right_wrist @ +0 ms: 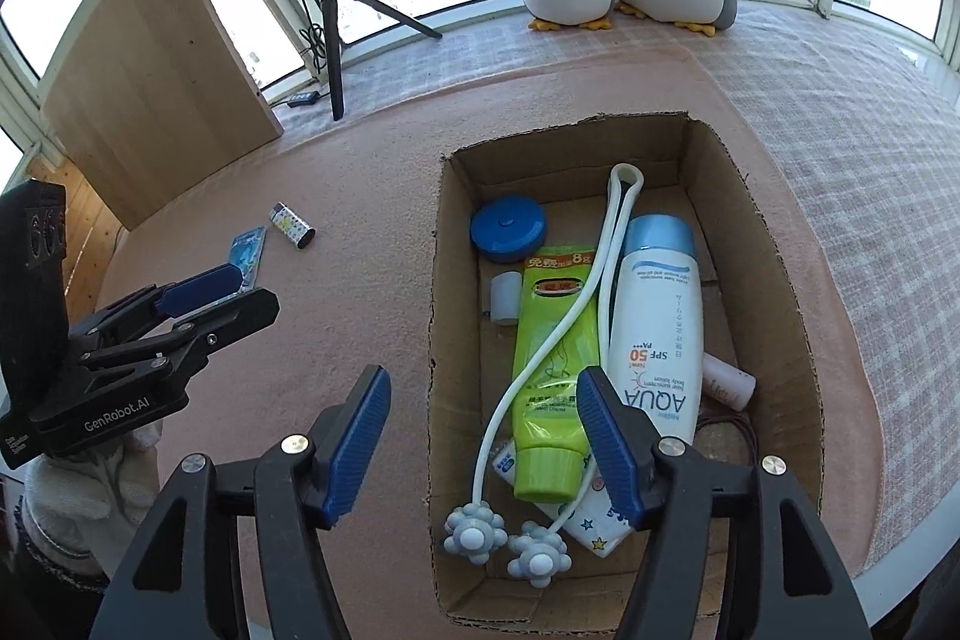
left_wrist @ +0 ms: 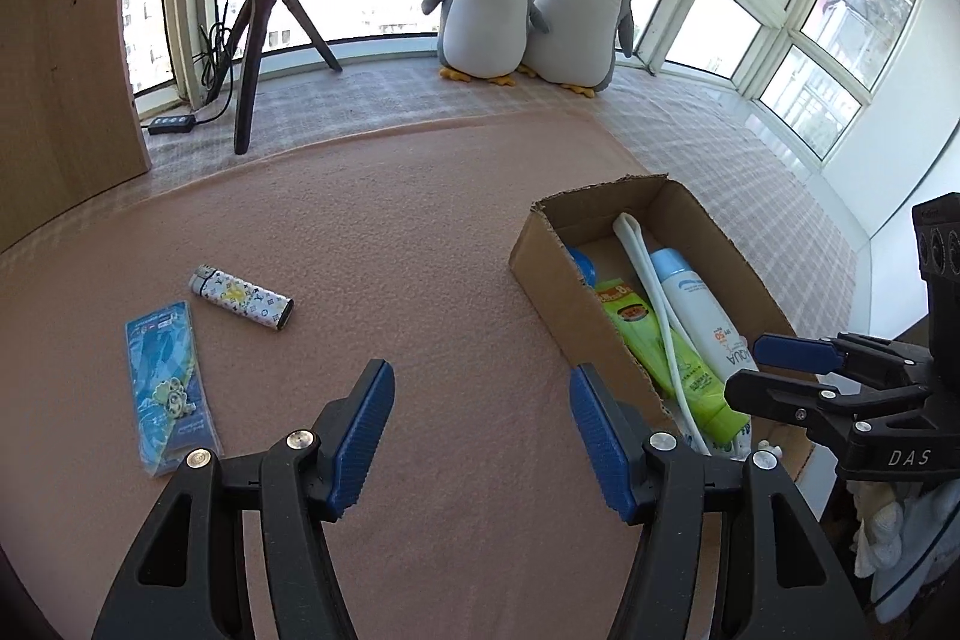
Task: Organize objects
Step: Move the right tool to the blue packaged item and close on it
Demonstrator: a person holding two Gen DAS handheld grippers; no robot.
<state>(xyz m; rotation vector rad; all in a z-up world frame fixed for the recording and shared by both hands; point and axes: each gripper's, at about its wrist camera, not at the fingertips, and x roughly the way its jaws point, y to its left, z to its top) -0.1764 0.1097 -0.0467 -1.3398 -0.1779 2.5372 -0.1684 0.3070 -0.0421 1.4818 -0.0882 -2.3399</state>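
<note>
Both the left gripper [left_wrist: 480, 436] and right gripper [right_wrist: 480, 442] stand wide open and empty; the lighter [left_wrist: 241, 296], left of the box [left_wrist: 543, 274], looks light, hard and slick, best pinched across its long sides.

Mat [left_wrist: 420, 232] is plain salmon pink; cloth [right_wrist: 870, 148] beyond it is pale pink-and-white plaid. Box [right_wrist: 774, 280] is brown cardboard. In it: lime-green tube [right_wrist: 552, 340] with red-orange label, white bottle [right_wrist: 657, 316] with light-blue cap and orange "SPF 50", blue round tin [right_wrist: 508, 227], white massager [right_wrist: 606, 268] with pale-blue knobbed balls. Lighter [left_wrist: 242, 297] is silver-white with black monogram print and yellow marks. Packet [left_wrist: 165, 382] is blue with a cartoon figure. Penguins [left_wrist: 534, 4] are grey and white, orange beaks and feet. Both grippers [left_wrist: 480, 442] [right_wrist: 480, 448] are black with blue ribbed pads [left_wrist: 360, 442].
</note>
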